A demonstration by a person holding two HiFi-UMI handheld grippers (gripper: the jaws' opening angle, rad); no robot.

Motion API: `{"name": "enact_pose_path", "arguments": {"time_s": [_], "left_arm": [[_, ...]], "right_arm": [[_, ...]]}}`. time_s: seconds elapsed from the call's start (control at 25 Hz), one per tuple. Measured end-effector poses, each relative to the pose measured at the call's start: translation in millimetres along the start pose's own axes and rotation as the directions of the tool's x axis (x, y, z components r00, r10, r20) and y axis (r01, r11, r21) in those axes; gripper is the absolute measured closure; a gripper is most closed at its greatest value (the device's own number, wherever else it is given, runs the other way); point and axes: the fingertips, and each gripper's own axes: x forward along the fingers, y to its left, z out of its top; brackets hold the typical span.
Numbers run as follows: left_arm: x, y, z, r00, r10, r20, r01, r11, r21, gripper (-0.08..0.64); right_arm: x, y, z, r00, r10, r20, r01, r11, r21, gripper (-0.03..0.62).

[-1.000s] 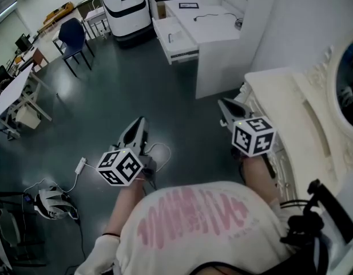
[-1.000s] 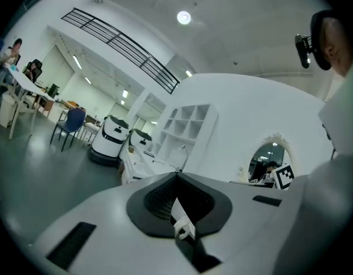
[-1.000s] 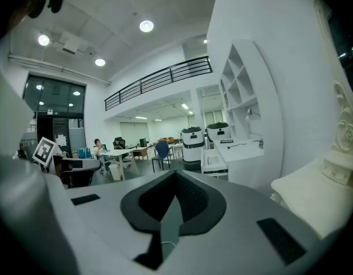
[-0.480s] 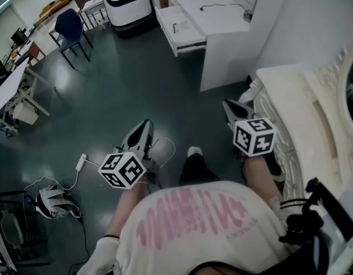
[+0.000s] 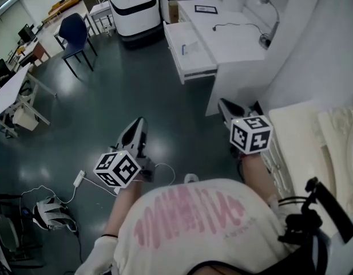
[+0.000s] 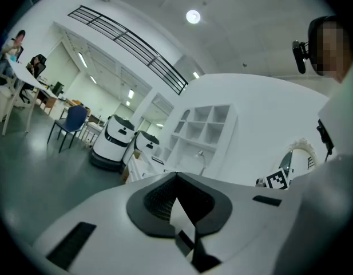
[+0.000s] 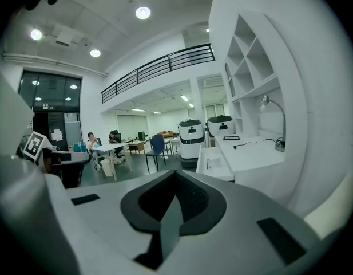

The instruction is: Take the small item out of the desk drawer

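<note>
A white desk [image 5: 236, 36] stands ahead at the upper middle of the head view, its drawer [image 5: 190, 53] pulled open toward the left. Something small and bluish [image 5: 183, 48] lies inside; I cannot make it out. My left gripper [image 5: 141, 121] hangs over the dark floor, shut and empty, well short of the drawer. My right gripper [image 5: 222, 102] is also shut and empty, near the desk's near corner. In the right gripper view the desk [image 7: 248, 153] and open drawer [image 7: 212, 161] lie ahead of the shut jaws [image 7: 175, 172]. The left gripper view shows shut jaws [image 6: 176, 175].
Two white wheeled robots [image 5: 128, 3] stand behind the desk. A blue chair [image 5: 74, 34] and tables [image 5: 13, 90] are at the left. An ornate white dresser [image 5: 313, 136] is close on my right. A headset [image 5: 52, 212] and a cable [image 5: 80, 166] lie on the floor. A lamp [image 5: 266, 16] stands on the desk.
The desk and its open drawer have come nearer and lower in the head view, and the dresser has slid off to the right. Both grippers stay shut, held as before.
</note>
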Motion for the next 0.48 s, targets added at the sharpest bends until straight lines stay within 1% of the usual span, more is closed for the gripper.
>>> {"name": "enact_pose_path", "arguments": {"time_s": [0.12,0.2,0.32,0.48], "left_arm": [[35.1,11.3,20.7,0.999,0.019,0.047,-0.019,1.000,-0.001,0.531],[52.8,18.7,26.4,0.998,0.030,0.058,-0.030,0.999,-0.012,0.531],[80.0,29.4,25.1,0.999,0.040,0.029,-0.039,0.999,-0.026,0.531],[116.7,48.3,15.9,0.998,0.044,-0.036,-0.045,0.999,-0.023,0.531]], "right_arm": [[35.8,-17.1,27.6,0.999,0.044,0.019,-0.044,0.999,0.017,0.575],[54.1,-24.4,41.4,0.997,0.066,0.039,-0.067,0.997,0.028,0.576],[79.8,-39.1,47.7,0.997,0.069,0.038,-0.070,0.997,0.043,0.575],[119.9,-58.6,33.0,0.997,0.069,-0.023,-0.067,0.993,0.097,0.575]]}}
